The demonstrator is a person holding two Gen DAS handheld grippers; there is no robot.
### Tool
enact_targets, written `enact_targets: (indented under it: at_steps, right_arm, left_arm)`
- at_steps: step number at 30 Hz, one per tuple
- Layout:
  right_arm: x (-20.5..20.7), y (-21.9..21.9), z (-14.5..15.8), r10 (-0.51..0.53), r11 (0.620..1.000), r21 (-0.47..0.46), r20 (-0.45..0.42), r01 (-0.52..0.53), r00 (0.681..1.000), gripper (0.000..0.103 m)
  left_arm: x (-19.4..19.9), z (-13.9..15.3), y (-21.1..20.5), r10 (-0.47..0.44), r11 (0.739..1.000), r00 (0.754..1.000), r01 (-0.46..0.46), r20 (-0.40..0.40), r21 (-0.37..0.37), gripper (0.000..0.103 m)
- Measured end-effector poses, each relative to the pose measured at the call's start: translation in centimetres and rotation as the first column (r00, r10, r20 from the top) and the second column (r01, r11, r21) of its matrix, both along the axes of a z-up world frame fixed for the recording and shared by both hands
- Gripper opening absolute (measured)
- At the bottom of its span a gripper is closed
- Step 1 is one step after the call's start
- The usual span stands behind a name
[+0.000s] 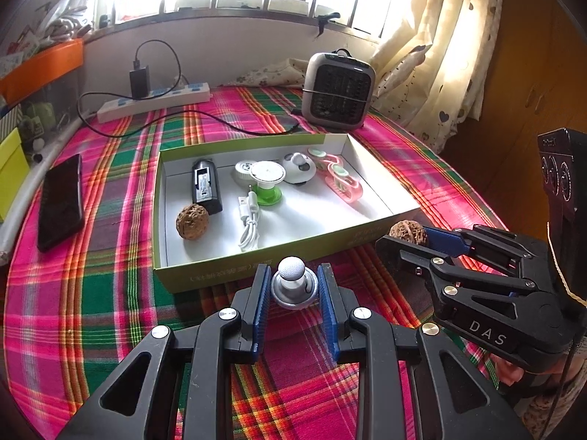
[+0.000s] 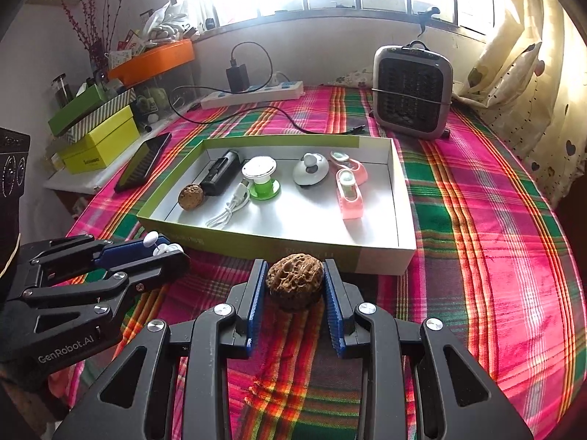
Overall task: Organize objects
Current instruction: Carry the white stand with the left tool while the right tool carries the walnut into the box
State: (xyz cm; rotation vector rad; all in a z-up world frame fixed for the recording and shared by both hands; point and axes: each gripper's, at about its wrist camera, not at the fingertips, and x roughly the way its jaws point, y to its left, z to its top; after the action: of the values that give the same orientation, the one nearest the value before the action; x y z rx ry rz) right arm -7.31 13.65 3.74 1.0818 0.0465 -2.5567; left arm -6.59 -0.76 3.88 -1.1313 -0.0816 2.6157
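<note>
A shallow green-and-white box (image 1: 220,275) (image 2: 381,260) lies on the plaid tablecloth. Inside it are a brown walnut (image 1: 192,221) (image 2: 190,197), a black device (image 1: 206,186), a white cable (image 1: 248,220), a green-and-white suction holder (image 1: 268,181), a grey-white round gadget (image 1: 299,168) and pink clips (image 1: 339,179). My left gripper (image 1: 292,286) (image 2: 161,247) is shut on a small silver gadget with a white ball top (image 1: 292,282), just in front of the box's near wall. To its right my right gripper (image 2: 295,286) (image 1: 409,236) is shut on a second walnut (image 2: 295,280) (image 1: 406,231).
A dark phone (image 1: 60,201) lies left of the box. Behind it are a white power strip (image 1: 154,101) with a black charger and cable, and a grey fan heater (image 1: 339,90). Yellow and green boxes (image 2: 99,139) stack at the left edge; a curtain (image 1: 440,47) hangs at the right.
</note>
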Motion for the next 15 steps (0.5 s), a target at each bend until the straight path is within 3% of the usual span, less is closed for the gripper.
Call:
enact_targets:
  at_steps: [15]
  right_arm:
    - [-2.3, -0.3, 1.3, 0.014, 1.000, 0.011, -0.014, -0.014, 1.000, 0.031]
  left_arm:
    - [-2.1, 1.3, 0.0, -0.005, 1.000, 1.000, 0.005, -0.023, 0.013, 0.024]
